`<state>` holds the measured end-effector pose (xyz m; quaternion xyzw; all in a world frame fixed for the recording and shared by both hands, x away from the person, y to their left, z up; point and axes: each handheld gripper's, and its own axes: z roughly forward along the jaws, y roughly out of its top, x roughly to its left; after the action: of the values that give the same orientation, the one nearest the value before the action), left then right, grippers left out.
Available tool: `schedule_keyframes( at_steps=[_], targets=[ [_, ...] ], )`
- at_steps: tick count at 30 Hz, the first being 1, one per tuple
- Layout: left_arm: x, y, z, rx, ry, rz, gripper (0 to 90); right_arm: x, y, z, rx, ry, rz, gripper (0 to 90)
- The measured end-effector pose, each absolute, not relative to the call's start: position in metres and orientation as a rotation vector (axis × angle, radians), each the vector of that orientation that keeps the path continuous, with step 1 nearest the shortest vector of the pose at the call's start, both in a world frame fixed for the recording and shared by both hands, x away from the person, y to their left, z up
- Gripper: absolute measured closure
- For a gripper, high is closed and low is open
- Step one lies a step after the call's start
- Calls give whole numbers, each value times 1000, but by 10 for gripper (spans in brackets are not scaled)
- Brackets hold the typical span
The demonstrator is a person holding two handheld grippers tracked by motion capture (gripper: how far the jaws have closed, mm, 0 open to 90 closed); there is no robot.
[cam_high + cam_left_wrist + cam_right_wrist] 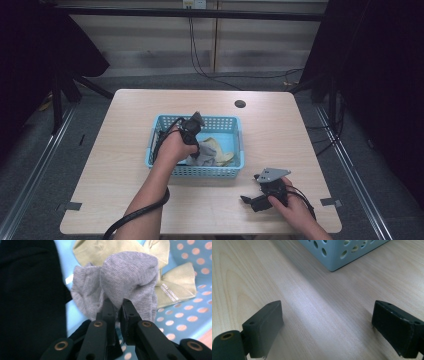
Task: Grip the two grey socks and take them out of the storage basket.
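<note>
Socks lie in the one blue basket — one grey sock, two pale yellow socks behind it. The basket sits mid-table; grey floor surrounds it. Left gripper, reaching into the basket, pinches the grey sock; right gripper rests beside the basket, jaws spread wide.

Left tool pinched closed; right tool spread wide.
</note>
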<state>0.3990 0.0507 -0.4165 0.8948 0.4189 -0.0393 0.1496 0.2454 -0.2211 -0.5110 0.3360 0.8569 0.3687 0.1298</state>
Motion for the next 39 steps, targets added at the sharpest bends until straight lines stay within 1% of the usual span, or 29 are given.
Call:
schedule_keyframes(
  at_steps=[13,25,31,39],
  targets=[
    [403,71,-379,2551,1226,-83,832,246,-221,-511,973,2495,1072,96],
    [402,91,-362,2535,1264,-84,831,246,-221,-511,973,2497,1070,96],
    [402,100,-352,2524,1277,-55,831,246,-221,-511,972,2497,1070,96],
    [402,117,-348,2502,1320,-44,831,246,-221,-511,972,2497,1070,96]
  ],
)
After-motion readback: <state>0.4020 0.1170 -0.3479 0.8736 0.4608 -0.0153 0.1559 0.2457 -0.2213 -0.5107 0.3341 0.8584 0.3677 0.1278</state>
